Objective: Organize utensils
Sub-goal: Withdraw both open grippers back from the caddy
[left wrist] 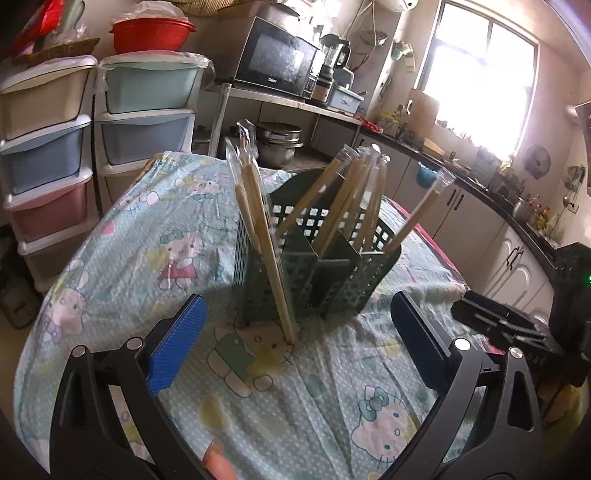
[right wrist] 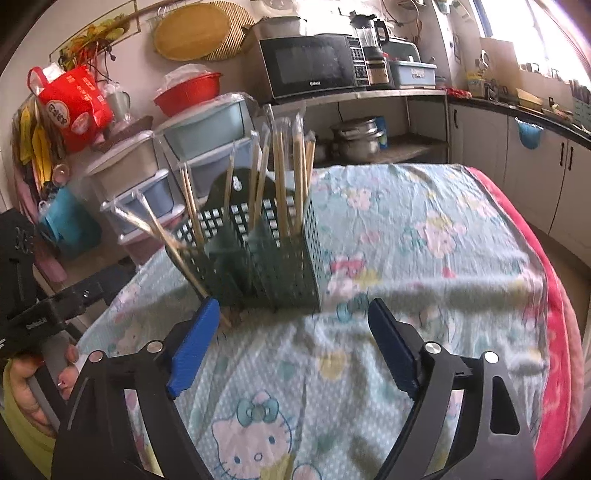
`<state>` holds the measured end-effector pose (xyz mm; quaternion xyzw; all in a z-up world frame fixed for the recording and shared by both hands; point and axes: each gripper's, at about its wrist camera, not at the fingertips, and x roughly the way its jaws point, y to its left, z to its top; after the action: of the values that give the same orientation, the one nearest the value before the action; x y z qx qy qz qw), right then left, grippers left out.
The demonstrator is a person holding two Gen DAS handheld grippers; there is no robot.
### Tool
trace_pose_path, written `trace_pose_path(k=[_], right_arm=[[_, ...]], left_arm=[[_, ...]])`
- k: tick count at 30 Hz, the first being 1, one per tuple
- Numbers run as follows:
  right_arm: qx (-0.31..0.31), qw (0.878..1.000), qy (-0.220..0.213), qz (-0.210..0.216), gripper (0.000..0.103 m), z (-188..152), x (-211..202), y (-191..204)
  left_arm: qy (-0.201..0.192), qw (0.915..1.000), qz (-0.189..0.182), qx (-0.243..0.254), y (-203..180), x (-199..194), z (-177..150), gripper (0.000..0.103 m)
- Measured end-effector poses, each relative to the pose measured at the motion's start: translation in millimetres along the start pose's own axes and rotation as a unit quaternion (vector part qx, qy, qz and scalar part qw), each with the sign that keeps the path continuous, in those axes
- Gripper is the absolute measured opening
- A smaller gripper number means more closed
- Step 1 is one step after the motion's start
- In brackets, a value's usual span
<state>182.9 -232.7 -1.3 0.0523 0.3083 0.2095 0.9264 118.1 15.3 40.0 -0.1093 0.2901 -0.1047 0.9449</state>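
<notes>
Wooden chopsticks in clear plastic sleeves (left wrist: 354, 192) stand bundled in a dark green perforated plastic utensil caddy (left wrist: 325, 273) with inner dividers; they lean at different angles, and their sleeve tops rise well above the rim. One sleeved pair (left wrist: 264, 236) is outside the caddy, leaning against its near left corner with its lower end on the cloth. In the right wrist view the same caddy (right wrist: 273, 266) sits just beyond the fingers, and the outside pair (right wrist: 177, 251) slants down toward the left blue pad.

The left gripper (left wrist: 295, 347) hovers low over the table, near the caddy, its blue-padded jaws spread wide and holding nothing. The right gripper (right wrist: 291, 347) is likewise released, jaws apart and empty, pointed at the caddy from the other side.

The caddy rests near the middle of a table covered by a light blue cartoon-cat print cloth (left wrist: 147, 258), with a pink-red edge (right wrist: 554, 314) at the right. Beyond stand pastel plastic drawer units (left wrist: 48, 158), a black microwave (right wrist: 314, 64) on a shelf, a red bowl (left wrist: 153, 33), and a bright window (left wrist: 480, 85) above the far counter.
</notes>
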Motion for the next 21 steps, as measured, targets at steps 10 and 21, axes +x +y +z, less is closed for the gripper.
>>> trace_pose_path(k=[10, 21], right_arm=[[0.003, 0.999, -0.030, -0.035, 0.087, -26.1, -0.7, -2.3], [-0.020, 0.993, -0.082, -0.078, 0.093, -46.7, -8.7, 2.5]], left_arm=[[-0.023, 0.9996, 0.012, 0.012, -8.2, 0.7, -28.2, 0.092], [-0.045, 0.9976, 0.030, 0.043, -22.1, 6.0, -49.3, 0.092]])
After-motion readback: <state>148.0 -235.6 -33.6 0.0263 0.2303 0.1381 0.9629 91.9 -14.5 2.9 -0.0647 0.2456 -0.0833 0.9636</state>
